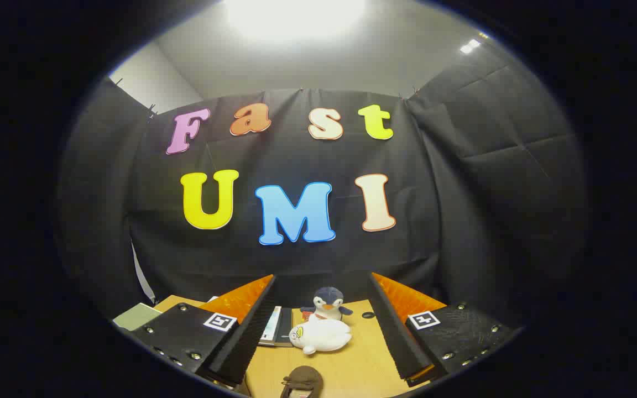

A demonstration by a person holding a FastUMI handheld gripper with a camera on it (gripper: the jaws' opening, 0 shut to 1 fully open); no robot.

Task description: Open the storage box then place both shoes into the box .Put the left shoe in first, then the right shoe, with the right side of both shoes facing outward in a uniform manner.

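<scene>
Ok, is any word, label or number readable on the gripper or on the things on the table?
Square tags on the gripper: black-and-white patterns, no words.
Booklets by the left finger: print too small to read.
Penguin toy, white plush toy, brown object: no text visible.
So nothing legible here. The fingers stand open, with the toys on the table ahead between them.

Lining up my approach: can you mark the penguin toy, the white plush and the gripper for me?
Penguin toy (328, 303), gripper view, on its head.
White plush (320, 336), gripper view, on its body.
Gripper (321, 326), gripper view, midway between the open fingers.
</scene>
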